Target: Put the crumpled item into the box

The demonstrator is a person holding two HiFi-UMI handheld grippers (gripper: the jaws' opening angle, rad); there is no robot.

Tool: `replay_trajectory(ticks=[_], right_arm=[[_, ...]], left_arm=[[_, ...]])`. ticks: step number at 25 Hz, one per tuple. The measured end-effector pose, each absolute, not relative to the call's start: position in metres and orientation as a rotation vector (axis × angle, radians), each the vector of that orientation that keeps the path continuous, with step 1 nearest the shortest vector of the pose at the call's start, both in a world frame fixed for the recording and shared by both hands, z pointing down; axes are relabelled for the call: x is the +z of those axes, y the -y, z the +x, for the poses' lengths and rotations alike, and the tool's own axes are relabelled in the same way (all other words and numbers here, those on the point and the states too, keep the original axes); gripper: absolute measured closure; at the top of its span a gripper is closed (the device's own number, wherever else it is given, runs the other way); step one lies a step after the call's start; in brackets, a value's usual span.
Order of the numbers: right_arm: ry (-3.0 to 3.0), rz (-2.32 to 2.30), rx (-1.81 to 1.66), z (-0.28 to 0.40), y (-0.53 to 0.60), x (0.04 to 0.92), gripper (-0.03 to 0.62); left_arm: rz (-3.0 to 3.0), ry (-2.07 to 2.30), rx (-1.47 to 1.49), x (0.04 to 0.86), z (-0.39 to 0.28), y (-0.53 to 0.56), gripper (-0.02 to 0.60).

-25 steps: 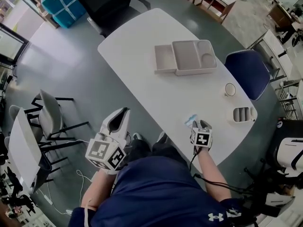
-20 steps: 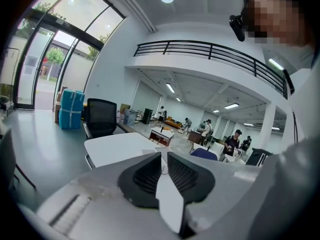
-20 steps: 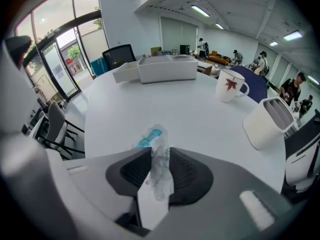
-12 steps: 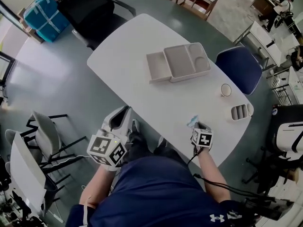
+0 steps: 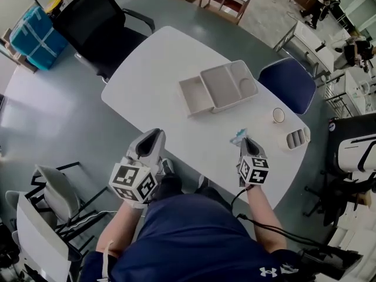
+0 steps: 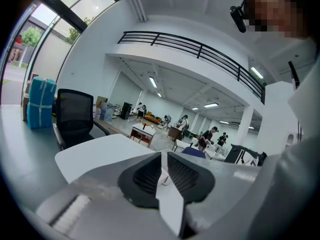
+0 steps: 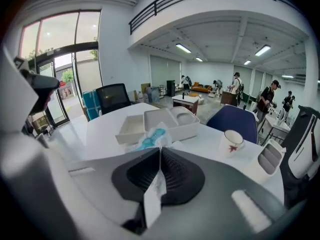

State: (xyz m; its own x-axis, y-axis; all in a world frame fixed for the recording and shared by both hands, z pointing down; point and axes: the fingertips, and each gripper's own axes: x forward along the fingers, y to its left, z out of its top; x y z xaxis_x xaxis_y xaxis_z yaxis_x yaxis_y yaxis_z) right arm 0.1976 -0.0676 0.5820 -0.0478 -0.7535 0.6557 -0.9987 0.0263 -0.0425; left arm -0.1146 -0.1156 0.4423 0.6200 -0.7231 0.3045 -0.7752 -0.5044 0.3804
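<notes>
**Step in hand: carry to the box, grip just made.**

- **Right gripper** (image 5: 244, 141): your jaws have just been closing and now stand together on the crumpled item (image 5: 237, 137). In the right gripper view the white and blue wad bunches out past the tips of the right gripper (image 7: 160, 151). Only an edge of it is pinched.
- **Crumpled item** (image 7: 152, 138): held at your right jaw tips over the near part of the table (image 5: 158, 81). It looks clear of the surface, though the head view does not settle that.
- **Box** (image 5: 220, 87): pale, open and lying flat toward the middle of the table, well apart from the item. It has a shallow tray on its left and a larger divided part on its right. The right gripper view shows the box (image 7: 184, 132) straight ahead of your jaws, beyond the wad.
- **Left gripper** (image 5: 150, 140): off the near edge of the table. The left gripper view shows the left gripper (image 6: 163, 156) with its pads brought together and nothing between them. It has no part in this step.
- **Cup** (image 5: 278, 116): to the right of your likely path, not in it.

**Next move calls for:** carry the item forward and a little left until it hangs over an open compartment. Keep the pinch firm, since a light wad held by an edge may slip. Part your jaws only once it is inside the walls, and low enough that it does not drift out.
</notes>
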Motion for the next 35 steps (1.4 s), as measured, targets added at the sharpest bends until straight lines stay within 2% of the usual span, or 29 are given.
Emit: replay_trajectory(ticks=[11, 16, 25, 35], right_arm=[[2.147, 1.953, 0.485, 0.139, 0.134, 0.447, 0.583], [2.274, 1.941, 0.481, 0.120, 0.148, 0.422, 0.583], [2.390, 1.773, 0.465, 0.085, 0.203, 0.436, 0.583], [2.226, 1.559, 0.660, 0.053, 0.261, 0.544, 0.583]], left_arm=[[2.388, 1.126, 0.126, 0.439, -0.156, 0.154, 0.538], [2.385, 1.166, 0.126, 0.436, -0.161, 0.165, 0.538], [2.388, 1.211, 0.153, 0.429, -0.146, 0.173, 0.538], [2.290, 1.258, 0.240, 0.467, -0.163, 0.183, 0.538]])
